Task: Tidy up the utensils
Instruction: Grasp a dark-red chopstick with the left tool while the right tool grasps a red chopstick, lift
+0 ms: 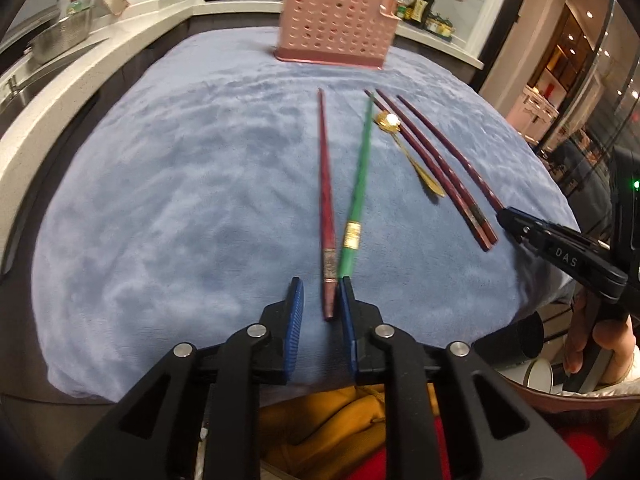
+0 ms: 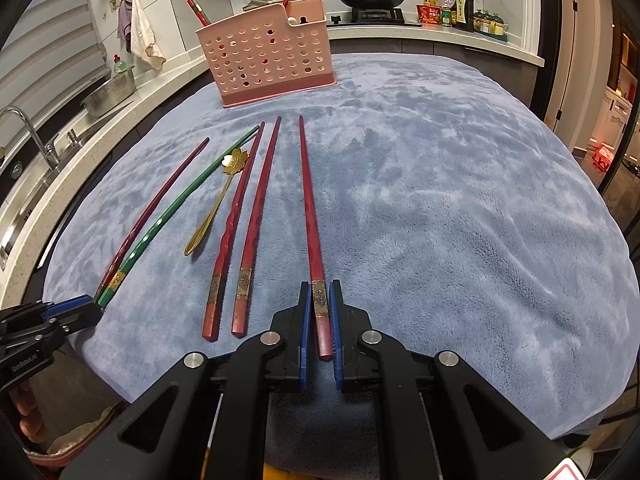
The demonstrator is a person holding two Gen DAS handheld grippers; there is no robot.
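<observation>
Two sets of tongs in play here. The right tongs (image 2: 320, 286) are pinched onto the butt end of a long red chopstick with a gold band (image 2: 310, 200). It runs straight ahead of them, tip aimed a bit right of the pink perforated plastic holder (image 2: 272, 56) at the far side of the counter. So the stick's long axis more or less lines up with where it needs to go; I'd guess it's a lift, carry forward and drop in tip-down.

The left tongs (image 1: 320, 286) are only narrowly spread. They straddle the butt of a dark red chopstick (image 1: 323, 180) that also lies lengthwise away from them, and I can see a gap by one pad, so no real pinch. A green chopstick with a gold band (image 1: 360, 184) ends right at the other pad's tip, angled off to the right.

Everything's sitting on a blue fleece cloth (image 2: 440, 200).
</observation>
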